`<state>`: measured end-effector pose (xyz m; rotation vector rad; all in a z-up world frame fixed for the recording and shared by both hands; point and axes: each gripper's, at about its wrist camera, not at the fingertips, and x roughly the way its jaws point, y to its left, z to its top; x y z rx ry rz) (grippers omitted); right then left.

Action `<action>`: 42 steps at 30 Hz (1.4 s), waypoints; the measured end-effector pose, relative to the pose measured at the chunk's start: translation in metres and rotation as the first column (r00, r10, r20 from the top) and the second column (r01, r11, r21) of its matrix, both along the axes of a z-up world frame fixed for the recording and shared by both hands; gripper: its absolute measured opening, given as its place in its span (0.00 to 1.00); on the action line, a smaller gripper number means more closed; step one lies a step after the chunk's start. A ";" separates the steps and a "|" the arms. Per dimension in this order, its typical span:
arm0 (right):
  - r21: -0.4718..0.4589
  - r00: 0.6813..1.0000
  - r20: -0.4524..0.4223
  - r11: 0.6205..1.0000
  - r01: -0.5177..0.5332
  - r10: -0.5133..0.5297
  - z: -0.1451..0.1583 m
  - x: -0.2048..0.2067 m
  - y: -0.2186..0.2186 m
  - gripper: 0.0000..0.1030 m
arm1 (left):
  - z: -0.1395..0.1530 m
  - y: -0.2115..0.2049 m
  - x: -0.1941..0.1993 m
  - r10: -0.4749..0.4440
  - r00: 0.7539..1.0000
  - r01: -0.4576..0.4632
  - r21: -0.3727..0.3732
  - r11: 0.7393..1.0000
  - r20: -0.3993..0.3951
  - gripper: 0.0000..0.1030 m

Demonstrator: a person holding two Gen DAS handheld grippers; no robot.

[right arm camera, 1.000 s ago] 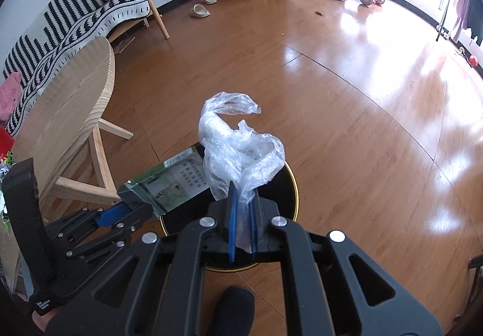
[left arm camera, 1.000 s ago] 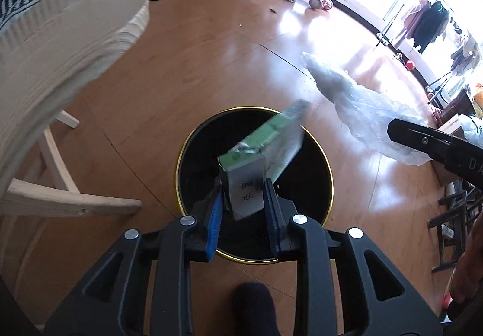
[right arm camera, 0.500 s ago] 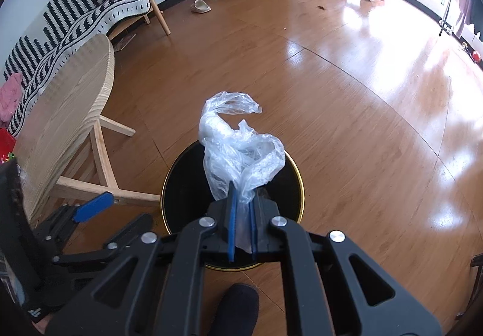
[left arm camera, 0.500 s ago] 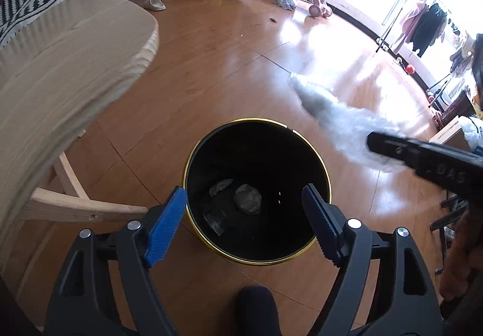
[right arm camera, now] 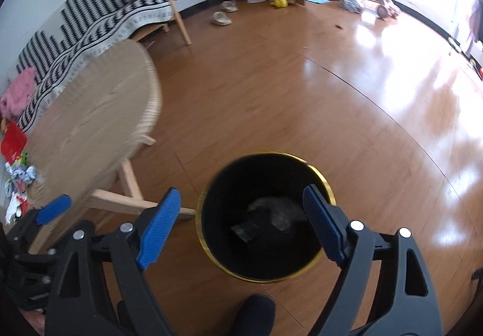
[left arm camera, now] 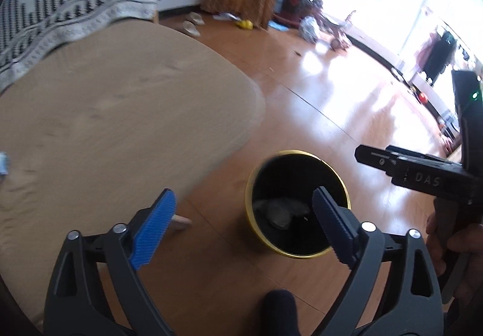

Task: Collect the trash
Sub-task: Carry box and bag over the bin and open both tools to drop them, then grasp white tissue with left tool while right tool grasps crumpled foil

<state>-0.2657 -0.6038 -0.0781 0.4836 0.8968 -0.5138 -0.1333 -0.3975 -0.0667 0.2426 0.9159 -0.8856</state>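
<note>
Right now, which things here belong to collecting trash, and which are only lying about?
Belong:
- black bin
- trash inside it
- wrappers on the wooden table

Lying about:
- slippers
- yellow toy
- pink cloth

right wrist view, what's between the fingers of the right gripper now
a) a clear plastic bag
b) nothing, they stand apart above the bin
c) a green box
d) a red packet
b: the right gripper has its fingers spread wide with only the black bin below; the trash lies at its bottom.
</note>
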 end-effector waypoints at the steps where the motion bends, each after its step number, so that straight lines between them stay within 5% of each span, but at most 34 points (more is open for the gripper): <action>1: 0.000 1.000 0.010 1.000 -0.021 0.021 0.005 0.011 0.010 0.78 | 0.006 0.011 0.006 0.021 1.000 -0.020 -0.008 1.000 0.011 0.90; 9: -0.020 0.974 0.072 0.976 -0.215 0.216 0.043 0.110 0.104 0.80 | 0.049 0.131 0.069 0.257 0.961 -0.258 -0.007 0.966 0.106 0.93; 19: -0.029 0.881 0.086 0.885 -0.465 0.466 0.051 0.213 0.255 0.80 | 0.055 0.289 0.141 0.511 0.822 -0.541 0.062 0.839 0.250 0.93; 24: -0.032 0.868 0.058 0.870 -0.492 0.493 0.039 0.237 0.285 0.80 | 0.034 0.325 0.164 0.527 0.827 -0.551 0.097 0.829 0.194 0.93; 28: -0.015 0.872 0.048 0.873 -0.487 0.487 0.029 0.250 0.291 0.80 | 0.025 0.324 0.172 0.495 0.848 -0.520 0.122 0.845 0.187 0.70; 30: -0.003 0.873 0.045 0.874 -0.487 0.486 0.024 0.258 0.293 0.80 | 0.018 0.316 0.173 0.463 0.870 -0.487 0.145 0.861 0.172 0.46; 31: 0.000 0.872 0.045 0.873 -0.489 0.488 0.022 0.260 0.294 0.79 | 0.015 0.313 0.174 0.451 0.876 -0.476 0.159 0.865 0.170 0.19; 42: -0.030 0.816 0.040 0.817 -0.576 0.577 0.010 0.307 0.337 0.80 | 0.074 0.363 0.168 0.575 0.813 -0.573 -0.052 0.818 0.094 0.12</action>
